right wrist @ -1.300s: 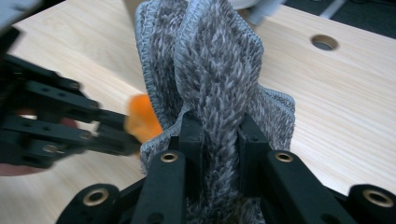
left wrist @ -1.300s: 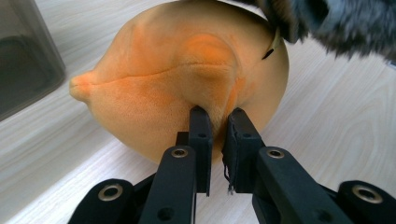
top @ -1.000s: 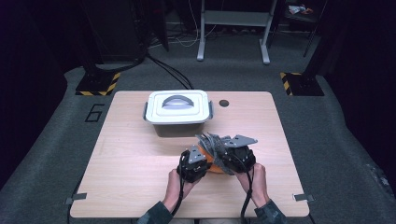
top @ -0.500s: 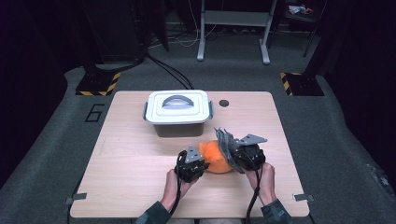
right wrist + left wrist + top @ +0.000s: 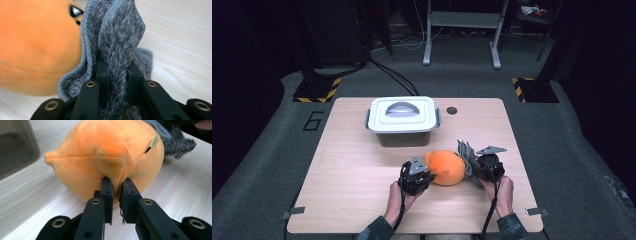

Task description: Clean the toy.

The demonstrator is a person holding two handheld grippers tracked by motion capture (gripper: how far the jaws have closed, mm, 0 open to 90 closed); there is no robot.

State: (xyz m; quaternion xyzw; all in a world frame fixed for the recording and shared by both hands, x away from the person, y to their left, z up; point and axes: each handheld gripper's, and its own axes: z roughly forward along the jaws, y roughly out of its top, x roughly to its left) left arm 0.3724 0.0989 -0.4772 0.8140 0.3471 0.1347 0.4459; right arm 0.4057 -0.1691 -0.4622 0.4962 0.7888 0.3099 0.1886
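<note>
Since a second ago the grey cloth (image 5: 467,156) has come off the orange plush toy (image 5: 446,168): it was draped over the toy between the two hands, now it hangs bunched at the toy's right side and the orange body is bare. Right hand-held gripper (image 5: 476,169) has swung out toward the worktop's right edge and dropped lower; left hand-held gripper (image 5: 421,172) hasn't shifted. Toy lies on the worktop (image 5: 352,165) near the front edge, about mid-width, just in front of the lidded white box (image 5: 402,120) but apart from it. Left hand-held gripper (image 5: 116,185) is pinched tight on a fold of the toy's orange fabric, on the toy's left side, jaws almost together. Right hand-held gripper (image 5: 117,72) is clamped on a thick ridge of the cloth (image 5: 117,32), which rises between its jaws and touches the toy (image 5: 37,45) beside it. Step in hand, as I read it: peeling the cloth away from the toy while the left holds the toy steady. Almost done, the cloth edge still rests against the toy. Next move likely calls for the right to keep pulling toward the right edge until the cloth is free, left grip unchanged so the toy doesn't drag along. Box lid is on, handle flat.
</note>
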